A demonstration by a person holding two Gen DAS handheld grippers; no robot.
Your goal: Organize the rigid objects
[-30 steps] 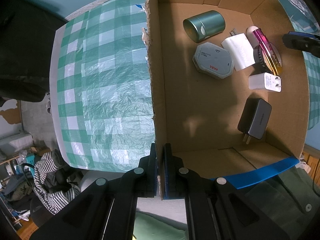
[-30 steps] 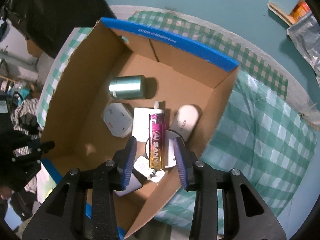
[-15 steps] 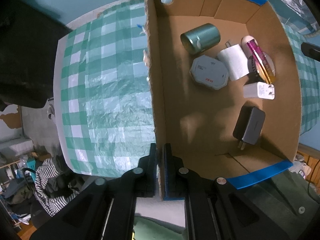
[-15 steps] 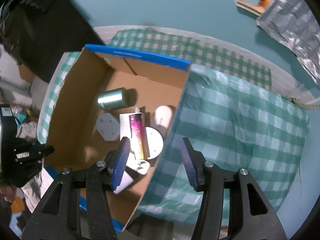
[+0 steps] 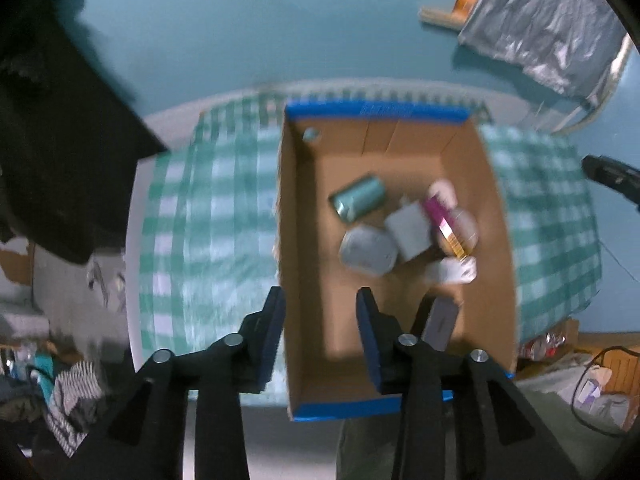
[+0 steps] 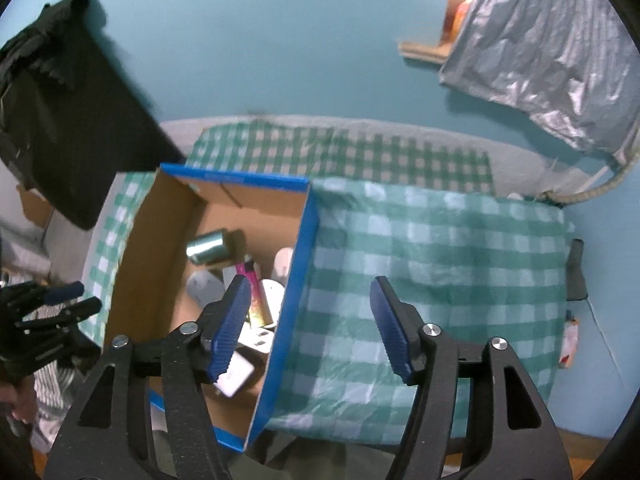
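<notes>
A cardboard box (image 5: 376,112) with blue-taped rims sits on the checked cloth. It holds a green tin can (image 5: 358,198), a flat hexagonal tin (image 5: 368,246), a white block (image 5: 410,226), a pink and gold lighter (image 5: 442,220), a white charger (image 5: 452,270) and a dark grey adapter (image 5: 440,320). My left gripper (image 5: 320,324) hangs above the box's left wall with its jaws opening; the pads do not press on the wall. My right gripper (image 6: 312,316) is high over the box's right wall (image 6: 296,272), jaws opening and holding nothing. The left view is blurred.
The green and white checked cloth (image 6: 440,260) covers a table on a teal floor. A black cloth (image 5: 60,140) hangs at the left and a crumpled silver sheet (image 6: 548,48) lies at the far right. A striped garment (image 5: 76,380) lies low on the left.
My left gripper let go of the box's left wall and opened. Both grippers rose, so the box looks smaller. The right jaws widened and shifted right, off the lighter and over the box's right wall.
</notes>
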